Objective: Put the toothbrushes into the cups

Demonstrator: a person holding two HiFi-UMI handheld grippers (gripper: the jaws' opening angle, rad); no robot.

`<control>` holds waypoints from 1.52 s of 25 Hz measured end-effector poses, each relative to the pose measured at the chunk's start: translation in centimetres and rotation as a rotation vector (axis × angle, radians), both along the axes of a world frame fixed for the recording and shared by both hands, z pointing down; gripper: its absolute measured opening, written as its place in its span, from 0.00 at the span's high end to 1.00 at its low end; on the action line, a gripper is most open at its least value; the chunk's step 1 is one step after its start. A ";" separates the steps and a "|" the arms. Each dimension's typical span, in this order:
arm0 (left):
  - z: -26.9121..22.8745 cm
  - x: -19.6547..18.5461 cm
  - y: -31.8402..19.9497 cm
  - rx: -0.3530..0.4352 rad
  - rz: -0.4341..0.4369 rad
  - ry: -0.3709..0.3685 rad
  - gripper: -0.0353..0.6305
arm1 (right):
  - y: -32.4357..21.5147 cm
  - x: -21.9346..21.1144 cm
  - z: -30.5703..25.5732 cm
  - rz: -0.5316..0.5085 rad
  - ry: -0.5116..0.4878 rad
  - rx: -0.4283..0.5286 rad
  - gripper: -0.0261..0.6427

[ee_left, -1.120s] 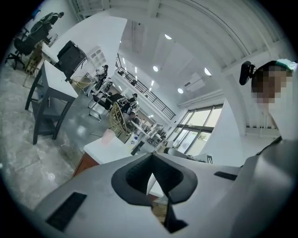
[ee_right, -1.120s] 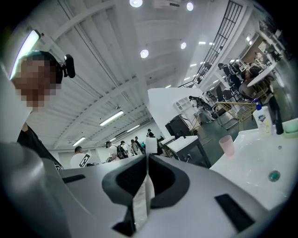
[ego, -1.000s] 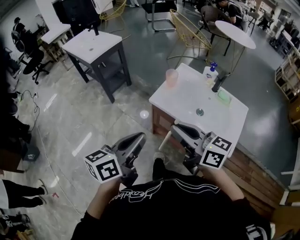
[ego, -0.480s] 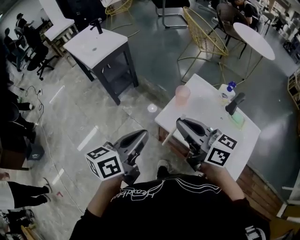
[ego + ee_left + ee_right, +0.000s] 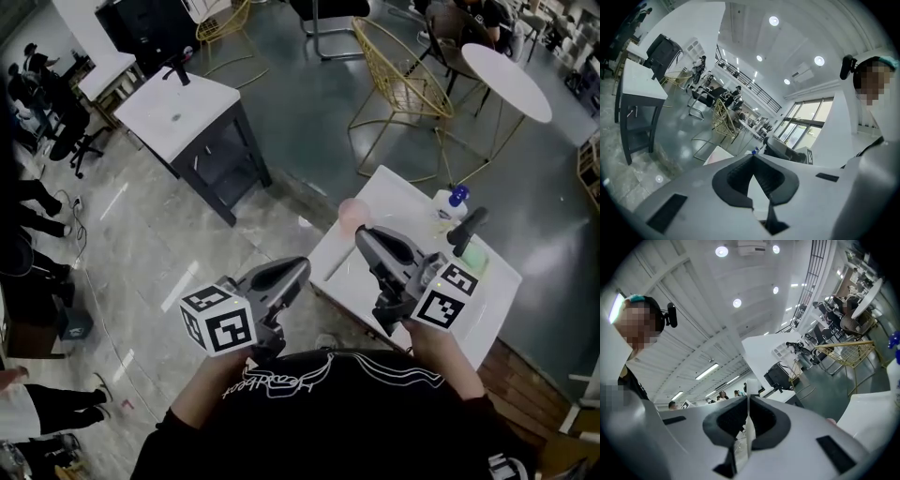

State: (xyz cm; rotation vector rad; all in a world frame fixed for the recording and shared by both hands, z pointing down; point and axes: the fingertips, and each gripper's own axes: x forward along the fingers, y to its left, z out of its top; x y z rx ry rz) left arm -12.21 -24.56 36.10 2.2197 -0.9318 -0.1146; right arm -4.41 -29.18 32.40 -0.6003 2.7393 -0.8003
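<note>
A pink cup (image 5: 352, 212) stands at the near left corner of a small white washstand (image 5: 398, 195). My right gripper (image 5: 364, 234) hovers over that corner, just this side of the cup. It is shut on a thin white toothbrush (image 5: 337, 265), which hangs down and to the left from the jaws. In the right gripper view the toothbrush (image 5: 749, 427) shows as a white strip pinched between the pads. My left gripper (image 5: 302, 266) is over the floor to the left of the washstand, with its tips meeting and nothing visibly held.
On the washstand stand a blue-capped soap bottle (image 5: 451, 202), a black faucet (image 5: 467, 231) and a green item (image 5: 475, 255). A dark vanity with a white top (image 5: 178, 103) stands to the far left. Gold wire chairs (image 5: 398, 89) and a round table (image 5: 506, 80) lie beyond.
The washstand has come closer and both grippers have advanced with me. The right gripper, earlier short of the table edge, now reaches over its corner near the cup. Both stay shut.
</note>
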 end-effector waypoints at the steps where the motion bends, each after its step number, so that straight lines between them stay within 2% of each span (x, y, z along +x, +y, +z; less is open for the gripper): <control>1: -0.1 0.2 -0.4 0.001 0.007 -0.002 0.94 | -0.3 0.2 -0.2 0.008 -0.001 0.006 0.91; 8: 0.0 1.0 -2.8 -0.003 0.082 0.005 0.94 | -2.2 2.2 -0.2 0.108 0.005 0.014 0.91; 19: 2.3 0.2 -9.8 -0.065 0.229 0.058 0.94 | -8.2 3.1 1.5 0.295 0.092 -0.010 0.91; 30: 4.6 0.0 -15.2 -0.125 0.339 0.049 0.94 | -12.9 2.8 3.7 0.409 0.142 -0.031 0.91; 38: 6.4 0.7 -17.1 -0.165 0.424 0.038 0.94 | -13.9 3.0 7.2 0.495 0.225 -0.038 0.91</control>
